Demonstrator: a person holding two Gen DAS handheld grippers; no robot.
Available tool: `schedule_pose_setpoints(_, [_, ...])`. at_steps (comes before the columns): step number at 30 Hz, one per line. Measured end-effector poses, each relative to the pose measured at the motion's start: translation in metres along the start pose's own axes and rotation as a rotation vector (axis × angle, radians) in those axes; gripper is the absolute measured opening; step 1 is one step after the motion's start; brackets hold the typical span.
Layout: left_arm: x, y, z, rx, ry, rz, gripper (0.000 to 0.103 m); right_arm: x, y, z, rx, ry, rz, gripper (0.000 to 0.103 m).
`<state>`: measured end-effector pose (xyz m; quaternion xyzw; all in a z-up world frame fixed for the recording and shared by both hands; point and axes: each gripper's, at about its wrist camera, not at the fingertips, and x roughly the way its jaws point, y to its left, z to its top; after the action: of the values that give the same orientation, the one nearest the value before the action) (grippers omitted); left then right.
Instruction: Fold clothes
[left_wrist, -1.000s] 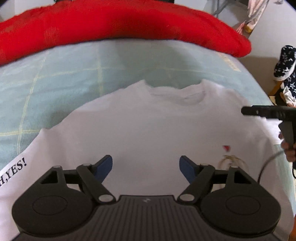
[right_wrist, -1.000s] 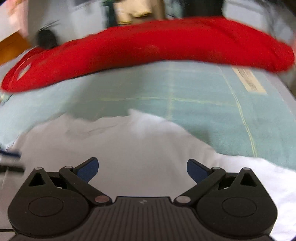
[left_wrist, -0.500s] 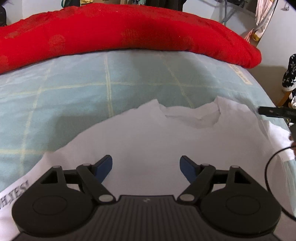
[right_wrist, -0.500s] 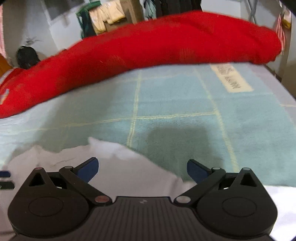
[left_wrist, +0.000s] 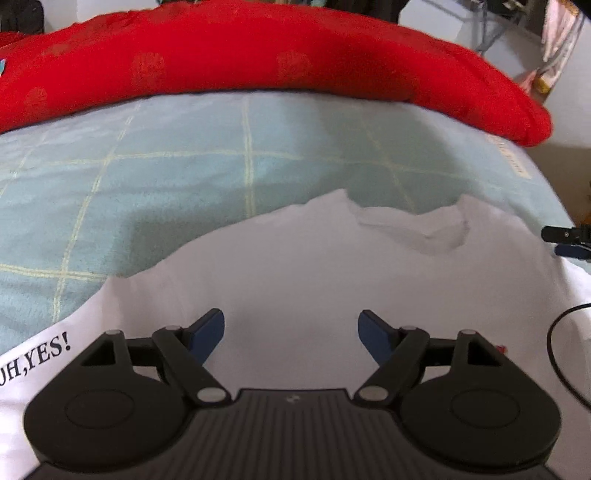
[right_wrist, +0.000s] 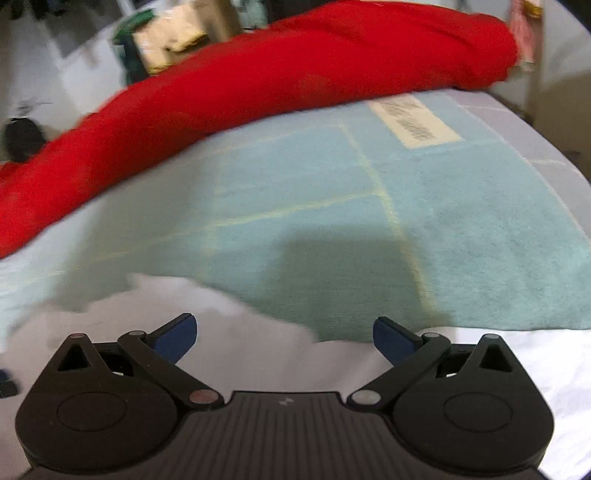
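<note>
hovering with both sets of jaws spread and empty over the white t-shirt (left_wrist: 314, 280) on the bed (left_wrist: 184, 177). aiming the left gripper (left_wrist: 291, 332) and right gripper (right_wrist: 285, 338) at matching shoulder edges beside the collar (left_wrist: 417, 229), pinching both layers evenly.

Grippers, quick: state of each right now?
Left gripper: open, holding nothing, over the white shirt.
Right gripper: open, holding nothing, over the shirt's edge.

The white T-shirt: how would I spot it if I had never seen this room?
Find the bed with the pale green checked blanket and the long red cushion across its far end. On the near part of that blanket lies the white T-shirt, spread flat. It alone is white, with black lettering ending "YES!" near one edge.
</note>
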<state>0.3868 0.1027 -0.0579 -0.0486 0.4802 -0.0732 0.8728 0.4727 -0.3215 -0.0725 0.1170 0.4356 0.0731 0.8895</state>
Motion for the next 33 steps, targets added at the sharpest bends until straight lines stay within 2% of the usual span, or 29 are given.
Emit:
schedule_pose_setpoints(2, [-0.001,-0.004,-0.007,0.017,0.028,-0.005,0.080,-0.004,0.012,-0.003,-0.038,0.021,0.047,0.103])
schedule_pose_setpoints(7, [0.006,-0.006,-0.016,0.047,0.071,0.007,0.080,0.020,0.028,-0.013,-0.095,0.159,0.109,0.103])
schedule_pose_setpoints(8, [0.006,-0.005,-0.016,0.048,0.074,0.003,0.080,0.015,0.026,-0.010,-0.115,0.150,0.124,0.103])
schedule_pose_setpoints(12, [0.005,-0.001,-0.013,0.027,0.085,-0.019,0.080,-0.005,0.000,0.018,-0.186,0.082,0.182,0.103])
schedule_pose_setpoints(15, [-0.003,-0.004,-0.007,0.019,0.071,-0.031,0.078,0.006,-0.029,0.041,-0.246,0.146,0.195,0.103])
schedule_pose_setpoints(17, [-0.010,-0.012,0.001,0.026,0.049,-0.067,0.078,0.018,-0.048,0.053,-0.265,0.212,0.234,0.103])
schedule_pose_setpoints(20, [-0.011,-0.031,0.019,0.062,0.049,-0.140,0.079,0.036,-0.070,0.060,-0.267,0.344,0.335,0.103])
schedule_pose_setpoints(23, [0.001,-0.053,0.036,0.092,0.084,-0.231,0.079,0.045,-0.078,0.057,-0.277,0.431,0.423,0.103])
schedule_pose_setpoints(28, [0.023,-0.101,0.049,0.190,0.107,-0.336,0.079,0.052,-0.077,0.063,-0.337,0.534,0.547,0.103])
schedule_pose_setpoints(31, [0.035,-0.126,0.052,0.229,0.132,-0.420,0.080,0.061,-0.081,0.068,-0.303,0.587,0.656,0.103])
schedule_pose_setpoints(33, [0.044,-0.140,0.053,0.248,0.145,-0.448,0.080,0.069,-0.084,0.072,-0.264,0.611,0.709,0.103])
